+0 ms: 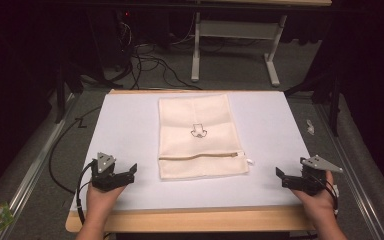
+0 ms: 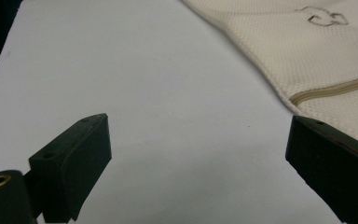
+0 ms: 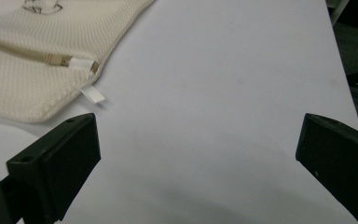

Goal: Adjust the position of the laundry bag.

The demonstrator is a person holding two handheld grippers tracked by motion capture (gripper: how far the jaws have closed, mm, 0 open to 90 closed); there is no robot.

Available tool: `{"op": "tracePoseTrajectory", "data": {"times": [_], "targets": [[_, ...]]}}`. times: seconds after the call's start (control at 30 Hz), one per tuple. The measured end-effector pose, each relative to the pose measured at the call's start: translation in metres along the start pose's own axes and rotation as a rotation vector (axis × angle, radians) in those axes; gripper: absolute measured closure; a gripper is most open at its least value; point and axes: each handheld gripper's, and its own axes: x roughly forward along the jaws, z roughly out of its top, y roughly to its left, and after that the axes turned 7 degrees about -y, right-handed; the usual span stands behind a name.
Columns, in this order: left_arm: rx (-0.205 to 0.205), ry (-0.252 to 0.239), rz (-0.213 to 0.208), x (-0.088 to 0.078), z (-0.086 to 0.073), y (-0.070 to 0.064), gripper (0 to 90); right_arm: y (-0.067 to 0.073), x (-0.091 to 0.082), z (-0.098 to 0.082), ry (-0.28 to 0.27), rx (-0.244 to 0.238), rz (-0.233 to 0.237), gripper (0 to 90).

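A cream mesh fabric bag with a tan zipper (image 1: 200, 136) lies flat in the middle of the white-topped bench (image 1: 125, 125), its long side running away from the person. A small dark outline drawing (image 1: 197, 131) sits near the centre of the cloth, and the zipper (image 1: 200, 156) crosses the bag close to its near edge, ending at the right side beside a small white label tab (image 1: 250, 161) that sticks out over the bench top.

The left gripper (image 1: 132, 171) rests at the near left part of the bench, held in the person's left hand (image 1: 100, 195), well apart from the bag's left edge. Its black fingers (image 2: 81, 163) stand wide open with bare white surface between them; in the left gripper view the bag's near corner (image 2: 335, 107) lies just past the right-hand finger, and I cannot tell whether they touch.

The right gripper (image 1: 279, 176) rests at the near right part of the bench in the person's right hand (image 1: 317, 200), apart from the bag's right edge. Its fingers (image 3: 60, 163) are likewise spread wide and grip nothing; in the right gripper view the label tab (image 3: 92, 94) and the zipper's end (image 3: 65, 61) lie just beyond the left-hand finger.

Beyond the bench, dark cables (image 1: 145, 62) trail over the grey floor near a pale metal frame (image 1: 235, 30)
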Motion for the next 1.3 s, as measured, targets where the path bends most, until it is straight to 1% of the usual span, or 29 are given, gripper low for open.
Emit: {"op": "tracePoseTrajectory", "data": {"times": [0.07, 0.1, 0.13, 0.2, 0.3, 0.37, 0.43, 0.47, 0.5, 0.53, 0.6, 0.63, 0.67, 0.73, 0.77, 0.83, 0.87, 0.9, 0.97, 1.0, 1.03, 1.07, 1.1, 1.13, 1.17, 1.2, 1.23, 1.27, 1.3], "targets": [[-0.048, 0.007, -0.043, 0.000, 0.003, 0.002, 11.6, -0.002, -0.001, 0.001, -0.012, 0.025, 0.035, 0.1], [-0.078, 0.005, -0.061, 0.000, 0.004, 0.003, 14.4, -0.002, -0.001, 0.001, -0.017, 0.032, 0.044, 0.1], [-0.093, 0.001, -0.074, 0.000, 0.005, 0.003, 15.2, -0.002, -0.001, 0.000, -0.016, 0.029, 0.042, 0.5], [-0.098, -0.006, -0.086, 0.000, 0.007, 0.002, 16.2, -0.001, -0.002, 0.000, -0.018, 0.033, 0.052, 1.1], [-0.100, -0.021, -0.116, -0.002, 0.010, -0.005, 18.6, 0.001, -0.001, 0.002, -0.022, 0.035, 0.050, 2.0], [-0.108, -0.025, -0.152, -0.003, 0.012, -0.013, 22.6, 0.003, -0.001, 0.002, -0.021, 0.032, 0.053, 2.6], [-0.098, -0.017, -0.193, 0.000, 0.014, -0.024, 30.0, 0.005, 0.000, 0.003, -0.020, 0.022, 0.057, 3.8], [-0.098, -0.017, -0.193, 0.000, 0.014, -0.024, 33.0, 0.005, 0.000, 0.003, -0.020, 0.022, 0.057, 3.8], [-0.095, -0.005, -0.209, 0.003, 0.014, -0.031, 33.0, 0.007, -0.001, 0.003, -0.016, 0.022, 0.059, 4.5], [-0.074, 0.034, -0.254, 0.012, 0.012, -0.045, 41.8, 0.009, -0.001, 0.003, -0.019, 0.008, 0.062, 5.7], [-0.021, 0.081, -0.260, 0.024, 0.011, -0.061, 45.1, 0.011, -0.001, 0.004, -0.015, 0.007, 0.063, 6.9], [-0.021, 0.081, -0.260, 0.024, 0.011, -0.061, 46.5, 0.011, -0.001, 0.004, -0.015, 0.007, 0.063, 6.9], [0.026, 0.129, -0.251, 0.033, 0.011, -0.075, 46.8, 0.012, 0.001, 0.004, -0.005, 0.009, 0.068, 7.4], [0.056, 0.150, -0.236, 0.040, 0.010, -0.083, 46.6, 0.014, 0.001, 0.004, -0.005, 0.002, 0.075, 7.9], [0.067, 0.152, -0.229, 0.042, 0.009, -0.085, 45.6, 0.015, 0.001, 0.004, -0.005, -0.001, 0.081, 8.8], [0.067, 0.153, -0.225, 0.044, 0.009, -0.086, 44.3, 0.017, 0.002, 0.005, -0.007, -0.004, 0.084, 9.5], [0.052, 0.167, -0.238, 0.046, 0.008, -0.087, 44.3, 0.020, 0.002, 0.005, -0.001, -0.002, 0.095, 11.1], [0.053, 0.180, -0.243, 0.047, 0.007, -0.088, 44.5, 0.022, 0.003, 0.005, -0.001, -0.003, 0.101, 11.1], [0.078, 0.210, -0.250, 0.049, 0.004, -0.090, 47.8, 0.026, 0.005, 0.006, -0.002, -0.012, 0.115, 10.6], [0.093, 0.222, -0.249, 0.050, 0.003, -0.092, 52.2, 0.028, 0.006, 0.007, 0.003, -0.007, 0.120, 10.4], [0.100, 0.211, -0.248, 0.049, 0.002, -0.092, 55.8, 0.031, 0.008, 0.007, 0.004, -0.011, 0.129, 10.4], [0.097, 0.209, -0.245, 0.049, 0.002, -0.090, 60.1, 0.033, 0.009, 0.008, 0.003, -0.018, 0.136, 10.4], [0.097, 0.209, -0.245, 0.049, 0.002, -0.090, 67.1, 0.037, 0.011, 0.008, 0.010, -0.025, 0.136, 10.3], [0.077, 0.222, -0.258, 0.048, 0.002, -0.087, 74.5, 0.039, 0.013, 0.008, 0.015, -0.034, 0.142, 10.6], [0.068, 0.225, -0.277, 0.047, 0.002, -0.085, 81.7, 0.042, 0.014, 0.009, 0.020, -0.027, 0.150, 11.4], [0.073, 0.230, -0.287, 0.046, 0.003, -0.085, 85.7, 0.045, 0.016, 0.010, 0.030, -0.020, 0.157, 12.7], [0.085, 0.237, -0.295, 0.045, 0.003, -0.085, 86.8, 0.048, 0.017, 0.011, 0.030, -0.023, 0.161, 15.3], [0.093, 0.243, -0.302, 0.043, 0.004, -0.086, 87.0, 0.052, 0.018, 0.012, 0.030, -0.025, 0.159, 20.5], [0.100, 0.241, -0.307, 0.040, 0.004, -0.086, 87.1, 0.055, 0.018, 0.014, 0.019, -0.036, 0.151, 33.5]]}}
